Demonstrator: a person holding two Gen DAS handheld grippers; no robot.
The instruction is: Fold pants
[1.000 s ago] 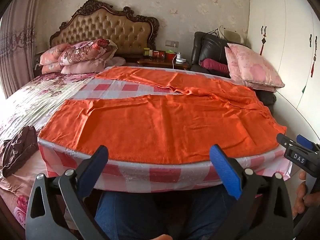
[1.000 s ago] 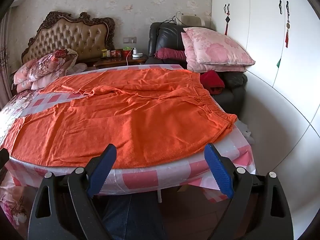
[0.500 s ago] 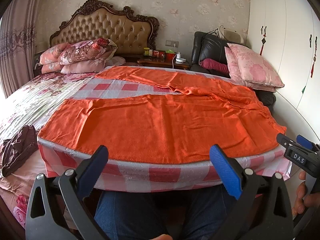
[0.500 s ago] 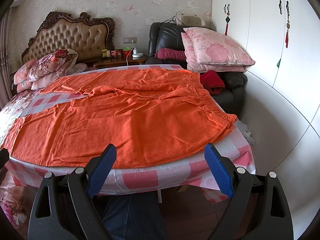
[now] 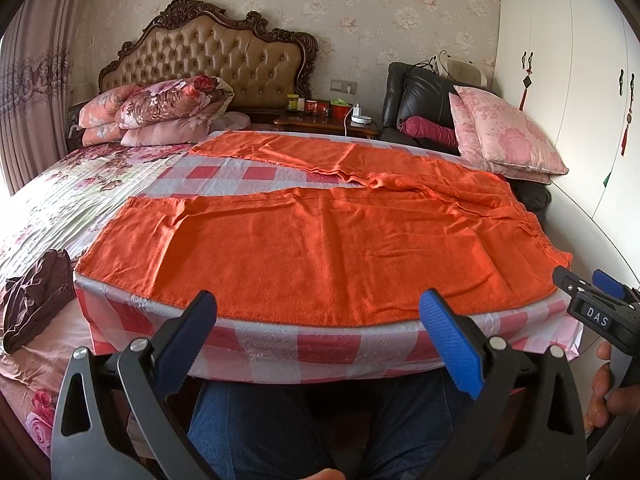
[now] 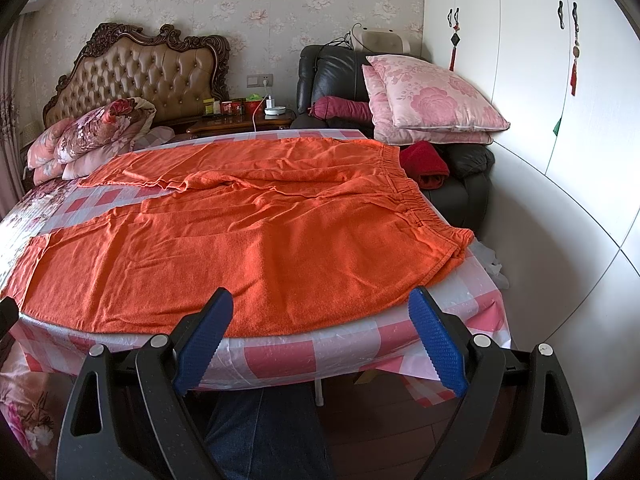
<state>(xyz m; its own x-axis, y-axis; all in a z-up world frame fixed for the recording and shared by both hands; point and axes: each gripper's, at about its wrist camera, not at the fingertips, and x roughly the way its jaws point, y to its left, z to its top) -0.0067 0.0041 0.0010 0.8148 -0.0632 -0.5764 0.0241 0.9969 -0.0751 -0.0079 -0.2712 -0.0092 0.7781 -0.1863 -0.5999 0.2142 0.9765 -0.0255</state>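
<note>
- A dark maroon garment lies crumpled at the far left on the floral bedspread.
- The left tongs hang released, blue pads spread wide and empty, just short of the near edge of the tabletop with its red-and-white check cover.
- The orange pants lie flat across the tabletop, legs pointing left, elastic waistband at the right, the far leg angled away from the near one.
- The right tongs are released too, gripping nothing, near the pants' near hem.
- Pink pillows rest on a black armchair at the far right.
</note>
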